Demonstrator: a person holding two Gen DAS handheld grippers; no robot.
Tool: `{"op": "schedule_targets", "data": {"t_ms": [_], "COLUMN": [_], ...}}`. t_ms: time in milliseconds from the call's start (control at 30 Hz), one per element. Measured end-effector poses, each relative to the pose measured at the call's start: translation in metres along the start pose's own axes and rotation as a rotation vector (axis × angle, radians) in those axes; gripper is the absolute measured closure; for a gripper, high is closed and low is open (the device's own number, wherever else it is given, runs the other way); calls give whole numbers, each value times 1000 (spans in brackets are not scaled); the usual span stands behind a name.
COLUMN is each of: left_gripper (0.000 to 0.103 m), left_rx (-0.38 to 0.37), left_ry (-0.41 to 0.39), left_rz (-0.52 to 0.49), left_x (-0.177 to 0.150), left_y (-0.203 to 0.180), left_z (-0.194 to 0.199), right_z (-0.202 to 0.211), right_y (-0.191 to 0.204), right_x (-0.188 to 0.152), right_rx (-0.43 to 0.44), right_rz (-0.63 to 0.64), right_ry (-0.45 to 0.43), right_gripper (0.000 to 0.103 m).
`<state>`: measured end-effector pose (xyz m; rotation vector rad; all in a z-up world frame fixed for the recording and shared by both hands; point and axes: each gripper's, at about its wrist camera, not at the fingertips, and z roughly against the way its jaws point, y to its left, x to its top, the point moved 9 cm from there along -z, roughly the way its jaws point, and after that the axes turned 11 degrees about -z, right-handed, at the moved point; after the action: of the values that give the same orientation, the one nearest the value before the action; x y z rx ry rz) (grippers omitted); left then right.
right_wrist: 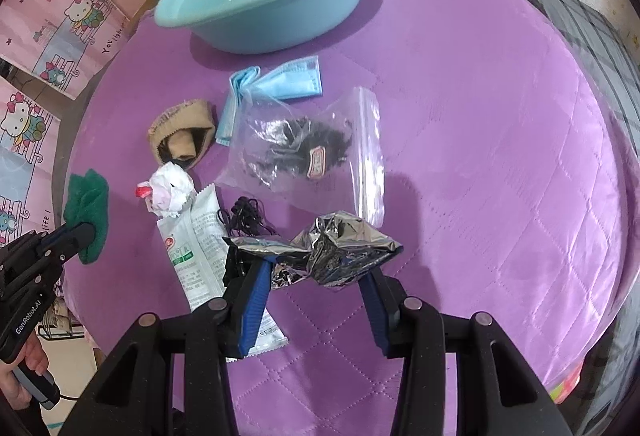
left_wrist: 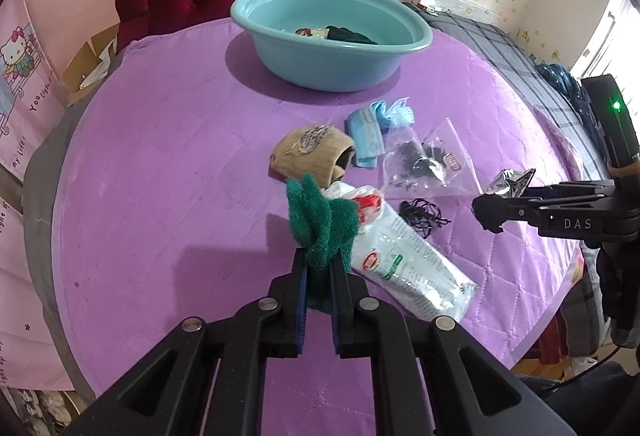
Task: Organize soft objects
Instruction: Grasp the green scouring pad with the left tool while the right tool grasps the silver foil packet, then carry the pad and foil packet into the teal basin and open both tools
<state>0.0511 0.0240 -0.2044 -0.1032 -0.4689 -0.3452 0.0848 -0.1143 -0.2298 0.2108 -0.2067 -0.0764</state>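
A round bench (left_wrist: 160, 156) covered in a quilted purple cloth is filling both wrist views. Toward its far edge a light teal plastic basin (left_wrist: 332, 36) is sitting, with a dark cloth and a small patterned item lying in its bottom.

The left gripper (left_wrist: 320, 268) is clamping a crumpled dark green scouring cloth (left_wrist: 320, 220), its jaws nearly together on the fabric, holding it off the bench. The right gripper (right_wrist: 316, 276) is pinching a crinkled silver foil wrapper (right_wrist: 340, 248) between its blue-padded fingers, jaws partly apart around the wrapper, which is also hanging clear of the surface.

Lying loose on the bench between the grippers and the basin: a rolled tan sock (right_wrist: 180, 134), a folded pale blue face mask (right_wrist: 276, 84) just beside it, a clear zip bag of small black bits (right_wrist: 308, 148), a white printed packet (right_wrist: 200, 252) with a wad of white tissue (right_wrist: 170, 188) at its upper end, and a tangle of thin black hair ties (right_wrist: 248, 216) touching the packet.
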Motion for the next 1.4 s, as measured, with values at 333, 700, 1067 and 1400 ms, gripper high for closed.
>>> {"op": "schedule_targets", "data": {"t_ms": [333,700,1067,1400], "left_gripper": [93,93,93,93], "left_rx": [-9,-13,-11,-20], "left_ry": [-20,-84,-122,-145], "left_rz": [-33,-70,-96,-117], "left_x": [23,64,108,149], "left_y": [-11,-15,-7,0], "left_z": [14,31,31,19], "right_z": [21,49,72,73], "right_y": [6,21,37,47], "right_x": [14,45,88,133], "right_rx": [3,33,47,56], "right_rz": [43,72,91,97], "right_ry": [-14,-71,-133,-164], "right_gripper": [55,55,55,55]}}
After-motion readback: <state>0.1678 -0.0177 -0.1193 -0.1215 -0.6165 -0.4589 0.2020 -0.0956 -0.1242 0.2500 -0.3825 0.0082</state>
